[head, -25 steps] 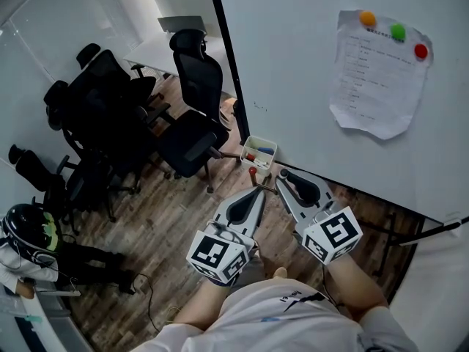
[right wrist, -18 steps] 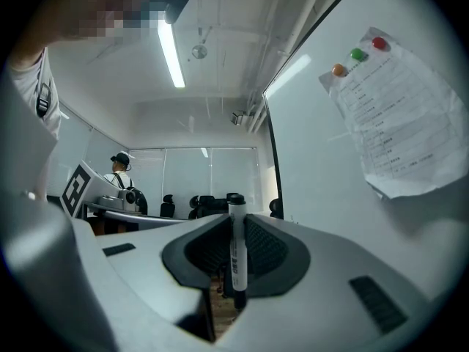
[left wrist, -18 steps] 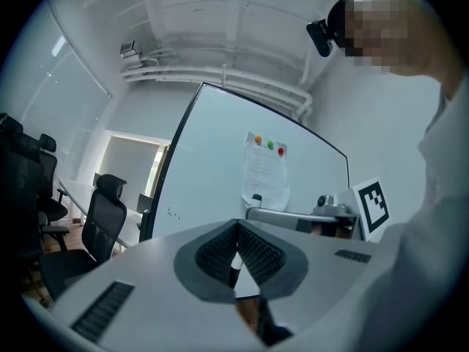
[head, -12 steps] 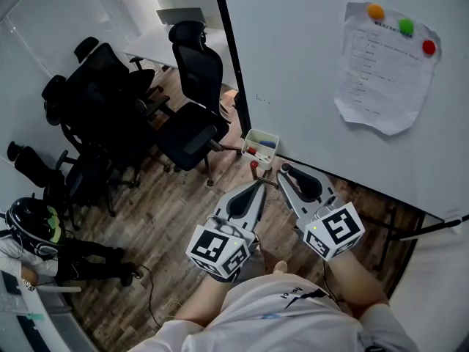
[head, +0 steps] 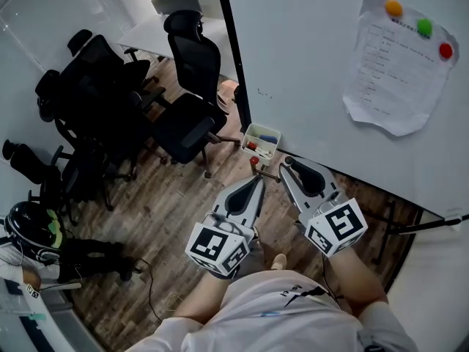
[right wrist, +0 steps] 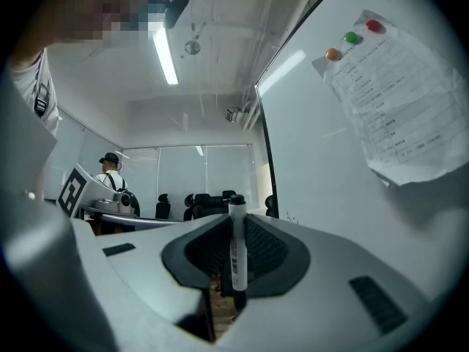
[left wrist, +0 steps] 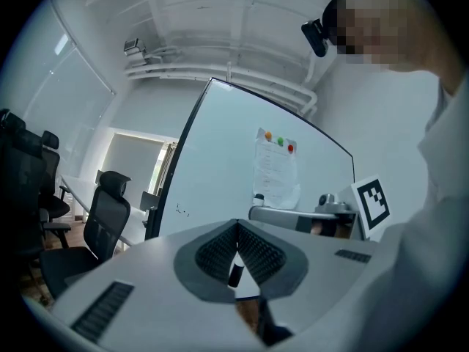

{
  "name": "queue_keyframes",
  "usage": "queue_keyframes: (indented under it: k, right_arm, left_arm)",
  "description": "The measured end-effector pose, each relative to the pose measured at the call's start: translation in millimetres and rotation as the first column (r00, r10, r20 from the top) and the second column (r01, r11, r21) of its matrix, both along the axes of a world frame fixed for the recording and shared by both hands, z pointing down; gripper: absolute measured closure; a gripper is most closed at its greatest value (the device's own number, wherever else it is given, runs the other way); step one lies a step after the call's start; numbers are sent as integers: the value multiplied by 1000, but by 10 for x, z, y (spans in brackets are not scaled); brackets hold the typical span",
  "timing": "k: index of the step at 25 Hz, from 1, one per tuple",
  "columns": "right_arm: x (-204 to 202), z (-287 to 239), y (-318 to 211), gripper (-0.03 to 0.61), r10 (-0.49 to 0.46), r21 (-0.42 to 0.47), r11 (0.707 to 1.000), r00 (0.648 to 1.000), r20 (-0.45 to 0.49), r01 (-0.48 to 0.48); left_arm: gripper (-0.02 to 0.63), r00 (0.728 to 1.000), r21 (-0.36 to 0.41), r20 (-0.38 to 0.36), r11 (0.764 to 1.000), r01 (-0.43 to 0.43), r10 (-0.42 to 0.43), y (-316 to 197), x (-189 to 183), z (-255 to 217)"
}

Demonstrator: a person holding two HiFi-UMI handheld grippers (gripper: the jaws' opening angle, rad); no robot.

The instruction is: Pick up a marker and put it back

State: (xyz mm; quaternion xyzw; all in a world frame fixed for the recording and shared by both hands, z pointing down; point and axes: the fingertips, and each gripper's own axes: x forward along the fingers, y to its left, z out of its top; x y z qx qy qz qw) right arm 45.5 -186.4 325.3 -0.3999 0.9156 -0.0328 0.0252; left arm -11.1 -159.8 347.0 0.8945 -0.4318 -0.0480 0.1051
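Smooth whiteboard, right gripper clamping cylindrical white marker

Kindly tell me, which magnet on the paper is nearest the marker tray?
The orange magnet, leftmost in head view; green magnet and red magnet sit farther away.

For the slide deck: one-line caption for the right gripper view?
Right gripper shut on a black-capped marker beside a whiteboard bearing a paper sheet.

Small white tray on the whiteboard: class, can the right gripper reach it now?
Probably yes: the right gripper, shut on a black-capped white marker, sits close by the small white tray, nothing visibly between.
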Motion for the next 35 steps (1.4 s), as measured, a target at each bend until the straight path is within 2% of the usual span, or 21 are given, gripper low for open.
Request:
queue_keyframes:
  k: [11, 21, 27, 30, 35]
  right_arm:
    - [-88, 303, -665, 506, 60, -48, 997, 998, -9, -60]
    - [-226, 739, -1426, 506, 133, -57, 989, 987, -86, -138]
    - [-320, 1075, -1733, 506, 167, -8, 985, 961, -221, -173]
    - [-460, 1202, -1834, 506, 158, 24, 987, 944, -290, -158]
    - [-686, 1449, -1922, 506, 127, 44, 992, 884, -449, -120]
  left_arm:
    - [603, 1000, -40, -6, 999, -12, 11, -587, -205, 287]
    - [603, 999, -93, -7, 995, -45, 45, -1306, -431, 653]
    - [603, 998, -132, -6, 989, -63, 62, -1612, -549, 889]
    - [603, 998, -151, -8, 986, -68, 68, -1720, -624, 973]
    - [603, 997, -177, -8, 982, -72, 72, -1840, -734, 1088]
